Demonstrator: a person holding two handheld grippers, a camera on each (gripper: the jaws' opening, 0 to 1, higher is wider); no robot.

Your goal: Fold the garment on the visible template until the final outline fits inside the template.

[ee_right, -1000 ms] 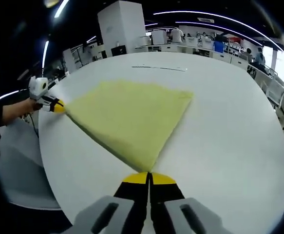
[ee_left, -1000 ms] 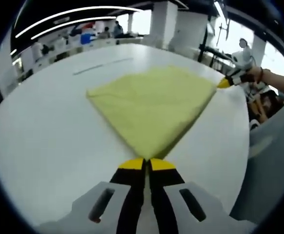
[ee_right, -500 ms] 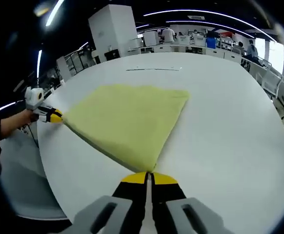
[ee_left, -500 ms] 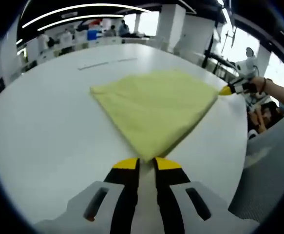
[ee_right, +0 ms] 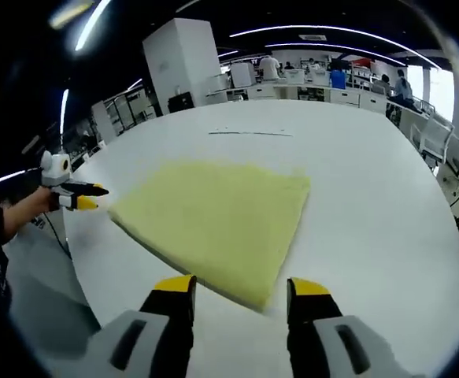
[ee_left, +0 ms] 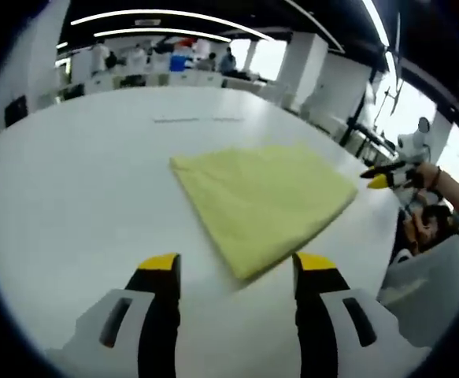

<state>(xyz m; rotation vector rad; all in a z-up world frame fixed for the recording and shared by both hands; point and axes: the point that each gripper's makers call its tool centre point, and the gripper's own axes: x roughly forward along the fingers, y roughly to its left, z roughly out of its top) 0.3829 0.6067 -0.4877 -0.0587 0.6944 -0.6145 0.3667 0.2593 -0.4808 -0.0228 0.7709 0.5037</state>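
Folded yellow garment (ee_left: 264, 201), soft thick cloth, flat on smooth white table (ee_left: 72, 197). L gripper (ee_left: 238, 269) & R gripper (ee_right: 242, 288) jaws wide, holding nothing.

Broad white tabletop (ee_left: 72, 181) spanning the lower field of both views, its curved edge running along 3 o'clock in the left gripper view. Long curved white ceiling light strips (ee_right: 323, 30) arc across 12 o'clock against a dark ceiling. A square white structural column (ee_right: 180, 59) stands at 11 o'clock in the right gripper view. Rows of white workbenches (ee_right: 355, 93) with distant people line the far wall at 1 o'clock. Bright daylit windows (ee_left: 406, 106) appear at 2 o'clock in the left gripper view.
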